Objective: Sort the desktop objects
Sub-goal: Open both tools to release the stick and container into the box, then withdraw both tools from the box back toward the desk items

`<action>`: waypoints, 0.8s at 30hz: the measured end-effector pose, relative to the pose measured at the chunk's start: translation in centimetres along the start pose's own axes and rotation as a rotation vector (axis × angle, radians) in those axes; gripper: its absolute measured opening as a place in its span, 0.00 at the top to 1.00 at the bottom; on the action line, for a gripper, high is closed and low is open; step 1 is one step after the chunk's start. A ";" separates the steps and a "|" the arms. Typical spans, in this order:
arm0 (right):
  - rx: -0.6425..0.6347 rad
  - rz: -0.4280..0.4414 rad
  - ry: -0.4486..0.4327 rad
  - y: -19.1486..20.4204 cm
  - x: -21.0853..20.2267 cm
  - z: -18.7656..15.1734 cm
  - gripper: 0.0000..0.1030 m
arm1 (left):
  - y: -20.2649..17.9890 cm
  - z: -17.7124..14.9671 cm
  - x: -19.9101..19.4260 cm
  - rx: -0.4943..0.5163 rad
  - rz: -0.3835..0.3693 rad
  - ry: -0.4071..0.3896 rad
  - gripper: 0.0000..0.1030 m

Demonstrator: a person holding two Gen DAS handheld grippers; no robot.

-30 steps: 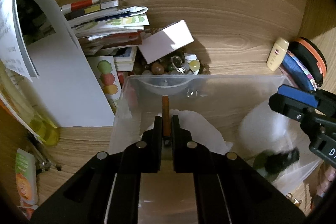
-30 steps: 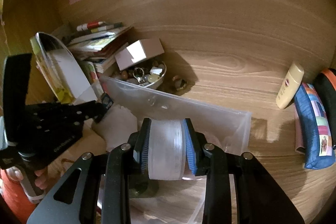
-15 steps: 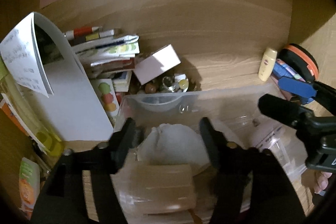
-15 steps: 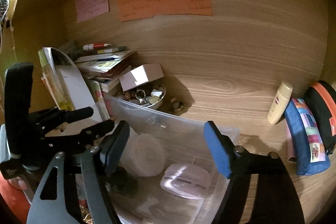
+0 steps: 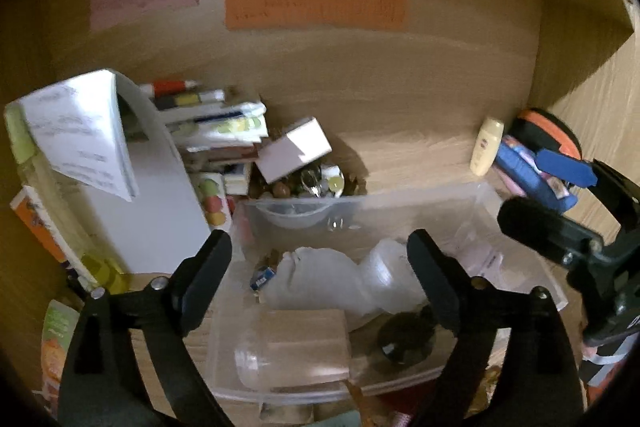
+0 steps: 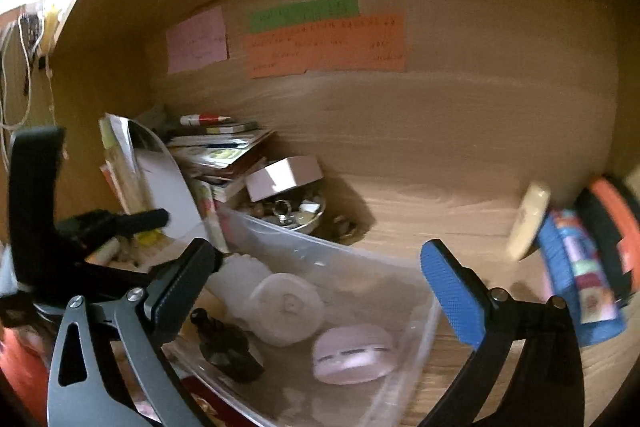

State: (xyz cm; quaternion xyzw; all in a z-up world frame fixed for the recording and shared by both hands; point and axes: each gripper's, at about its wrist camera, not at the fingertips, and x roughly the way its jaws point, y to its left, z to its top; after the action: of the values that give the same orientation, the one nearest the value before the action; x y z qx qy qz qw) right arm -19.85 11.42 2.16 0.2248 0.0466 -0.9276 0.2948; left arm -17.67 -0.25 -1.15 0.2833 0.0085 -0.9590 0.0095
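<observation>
A clear plastic bin point(image 5: 400, 195) sits on the wooden desk and also shows in the right wrist view point(image 6: 360, 259). It holds a white round jar point(image 6: 286, 307), a pale pink case point(image 6: 352, 353), a black lump point(image 6: 228, 345), a white cloth bag point(image 5: 320, 279) and a clear box point(image 5: 296, 347). My left gripper point(image 5: 320, 283) is open and empty above the bin. My right gripper point(image 6: 320, 295) is open and empty above the bin's right part; it also shows at the right in the left wrist view point(image 5: 560, 203).
A stack of books point(image 5: 216, 131), a white box point(image 5: 294, 153) and a bowl of trinkets point(image 5: 312, 187) stand behind the bin. A cream bottle point(image 5: 486, 147), a blue pouch point(image 6: 580, 279) and an orange-black case point(image 5: 548, 131) lie at the right. Open white papers point(image 5: 80, 139) stand at the left.
Both grippers opened and drew back upward. The left let go of a thin brown stick; the right let go of the white round jar, which now lies in the bin.
</observation>
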 end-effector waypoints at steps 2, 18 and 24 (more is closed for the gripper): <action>-0.023 -0.021 -0.013 0.5 -1.0 0.0 0.00 | 0.2 0.0 -1.2 -0.007 -0.018 -0.020 0.11; 0.033 -0.178 0.007 3.9 -6.7 -3.7 0.00 | 1.8 -2.6 -8.7 -0.074 -0.039 -0.091 0.11; 0.048 -0.188 0.086 4.0 -6.8 -5.6 0.00 | 3.6 -4.2 -9.9 -0.097 -0.003 -0.070 0.11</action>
State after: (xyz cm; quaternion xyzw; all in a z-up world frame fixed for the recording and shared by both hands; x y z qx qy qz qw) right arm -10.52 12.94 0.39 0.2662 0.0581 -0.9415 0.1985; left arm -6.99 -3.64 0.66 0.2487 0.0549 -0.9668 0.0220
